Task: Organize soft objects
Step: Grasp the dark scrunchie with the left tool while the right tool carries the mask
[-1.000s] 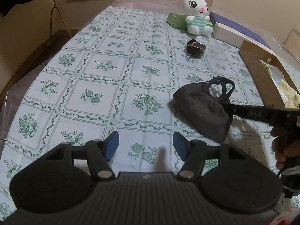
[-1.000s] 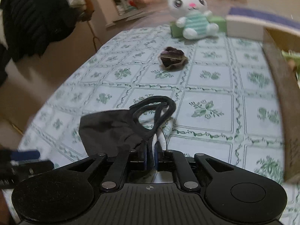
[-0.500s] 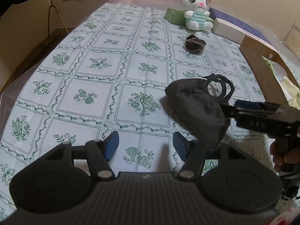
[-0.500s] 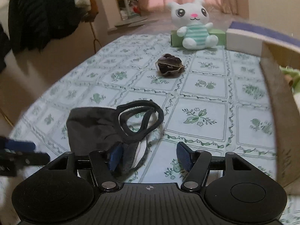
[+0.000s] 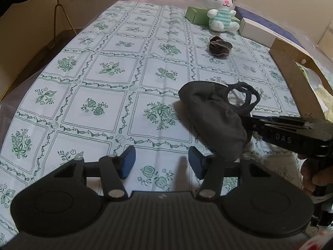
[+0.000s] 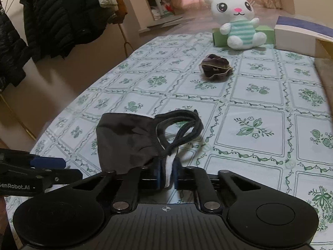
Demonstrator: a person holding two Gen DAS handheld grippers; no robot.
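black mask (image 6: 129, 137) edge pinched, right tongs (image 6: 167, 174)

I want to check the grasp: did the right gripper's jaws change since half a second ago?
Yes. The right gripper, then open beside the black mask, is now shut on its edge, above the same tablecloth square.

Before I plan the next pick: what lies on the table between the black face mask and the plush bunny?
A dark scrunchie lies between face mask and plush bunny, on otherwise bare tablecloth; clearest in the right wrist view.
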